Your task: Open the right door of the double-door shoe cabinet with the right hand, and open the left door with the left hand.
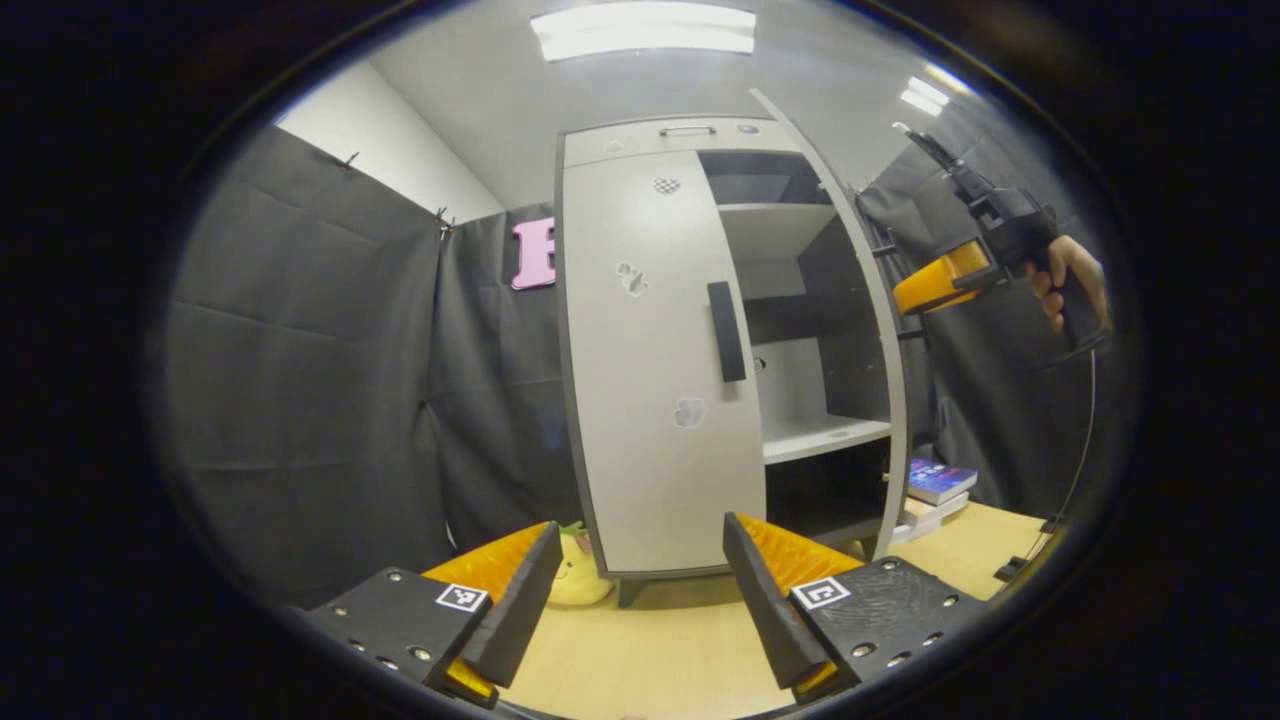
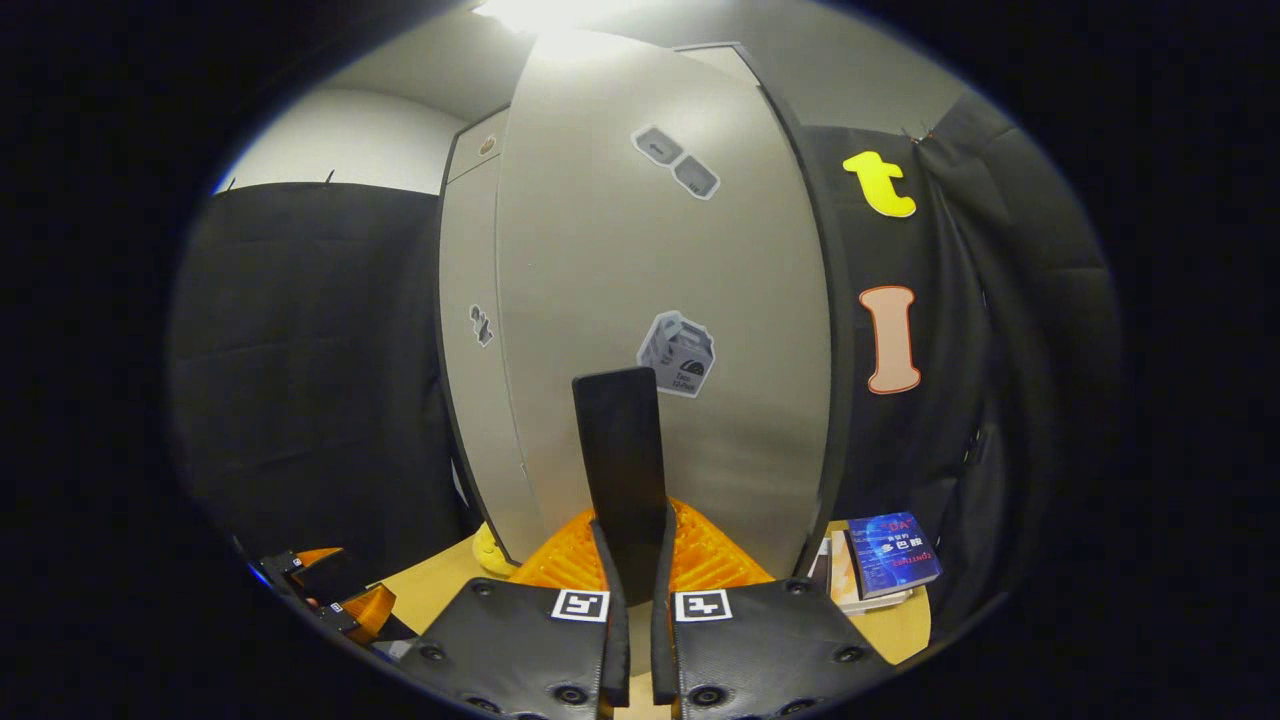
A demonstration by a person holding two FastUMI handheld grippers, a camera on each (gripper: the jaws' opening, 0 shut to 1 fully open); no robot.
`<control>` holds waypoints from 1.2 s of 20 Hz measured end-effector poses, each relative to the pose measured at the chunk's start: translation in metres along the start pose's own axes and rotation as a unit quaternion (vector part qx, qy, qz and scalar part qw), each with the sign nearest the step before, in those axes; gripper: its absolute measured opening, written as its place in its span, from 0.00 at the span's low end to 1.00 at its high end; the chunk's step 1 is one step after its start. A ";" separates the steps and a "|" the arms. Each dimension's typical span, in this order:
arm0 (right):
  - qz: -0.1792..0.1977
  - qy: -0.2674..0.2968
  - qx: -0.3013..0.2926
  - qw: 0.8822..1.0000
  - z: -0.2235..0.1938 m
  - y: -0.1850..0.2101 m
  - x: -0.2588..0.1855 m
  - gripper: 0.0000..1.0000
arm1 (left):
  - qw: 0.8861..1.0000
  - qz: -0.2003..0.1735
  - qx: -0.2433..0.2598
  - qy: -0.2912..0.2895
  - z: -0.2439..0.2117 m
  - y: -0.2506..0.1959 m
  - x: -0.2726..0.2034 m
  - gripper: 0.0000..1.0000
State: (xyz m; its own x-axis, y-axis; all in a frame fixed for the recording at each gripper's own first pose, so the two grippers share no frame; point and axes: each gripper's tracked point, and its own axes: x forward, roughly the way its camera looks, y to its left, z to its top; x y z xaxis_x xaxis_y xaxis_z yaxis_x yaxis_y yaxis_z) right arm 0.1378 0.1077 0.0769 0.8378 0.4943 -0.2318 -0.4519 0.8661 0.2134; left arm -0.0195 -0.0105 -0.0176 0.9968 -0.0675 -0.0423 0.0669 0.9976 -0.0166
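The grey shoe cabinet (image 1: 660,132) stands on the wooden table. Its left door (image 1: 650,420) is closed, with a black vertical handle (image 1: 727,330) near its right edge. The right door (image 1: 868,300) is swung open, showing shelves (image 1: 825,435) inside. My left gripper (image 1: 640,522) is open low in front of the left door, well short of it. A hand holds my right gripper (image 1: 905,295) at the open door. In the right gripper view, the right gripper (image 2: 632,520) is shut on the right door's (image 2: 660,250) black handle (image 2: 620,440).
A stack of books (image 1: 935,485) lies on the table (image 1: 650,640) right of the cabinet, also seen as books (image 2: 885,560). A yellow plush toy (image 1: 580,578) sits at the cabinet's left foot. Black cloth walls close in on both sides.
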 end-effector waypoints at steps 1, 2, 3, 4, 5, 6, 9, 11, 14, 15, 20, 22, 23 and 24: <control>0.000 0.001 -0.001 1.000 0.000 -0.002 -0.002 0.10 | 1.000 -0.003 0.000 0.001 -0.001 -0.006 0.002 0.94; 0.000 0.000 0.000 1.000 0.000 -0.003 -0.003 0.10 | 1.000 -0.005 -0.001 0.001 0.000 -0.009 0.002 0.94; 0.001 -0.002 0.001 1.000 0.000 -0.005 -0.004 0.10 | 1.000 -0.008 -0.001 0.003 -0.001 -0.013 0.004 0.94; -0.001 -0.003 0.001 1.000 0.001 -0.007 -0.006 0.10 | 1.000 -0.012 -0.001 0.003 0.000 -0.017 0.005 0.94; -0.003 -0.005 -0.001 1.000 0.001 -0.010 -0.008 0.10 | 1.000 -0.015 -0.001 0.004 0.000 -0.021 0.007 0.94; -0.007 -0.005 -0.002 1.000 0.000 -0.011 -0.009 0.10 | 1.000 -0.018 -0.001 0.003 0.002 -0.025 0.008 0.94; -0.020 -0.006 -0.004 1.000 0.002 -0.019 -0.014 0.10 | 1.000 -0.029 0.000 -0.003 0.006 -0.037 0.010 0.94; -0.034 -0.010 -0.008 0.999 0.002 -0.025 -0.016 0.07 | 0.999 -0.036 0.001 -0.007 0.009 -0.046 0.011 0.94; -0.056 -0.013 -0.019 0.998 0.003 -0.038 -0.019 0.07 | 0.999 -0.044 0.001 -0.005 0.010 -0.056 0.011 0.94; -0.062 -0.015 -0.023 0.998 0.001 -0.042 -0.018 0.07 | 0.999 -0.045 0.002 -0.003 0.010 -0.058 0.012 0.94; -0.098 -0.025 -0.024 0.995 0.006 -0.063 -0.023 0.07 | 0.999 -0.043 0.007 -0.001 0.011 -0.066 0.005 0.94; -0.082 -0.027 -0.006 0.996 0.006 -0.053 -0.021 0.07 | 0.999 -0.043 0.011 -0.003 0.013 -0.066 0.007 0.94; -0.082 -0.030 -0.007 0.996 0.005 -0.052 -0.020 0.07 | 0.999 -0.042 0.014 -0.004 0.014 -0.067 0.007 0.94; -0.087 -0.033 -0.013 0.996 0.007 -0.057 -0.021 0.07 | 0.999 -0.042 0.016 -0.005 0.016 -0.069 0.007 0.94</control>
State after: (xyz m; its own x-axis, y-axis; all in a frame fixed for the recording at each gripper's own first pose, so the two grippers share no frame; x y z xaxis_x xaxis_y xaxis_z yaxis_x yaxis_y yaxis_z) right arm 0.1488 0.0474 0.0765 0.9219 0.3318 -0.1999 -0.3055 0.9401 0.1511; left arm -0.0160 -0.0795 -0.0009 0.9880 -0.1511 -0.0325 0.1516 0.9884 0.0132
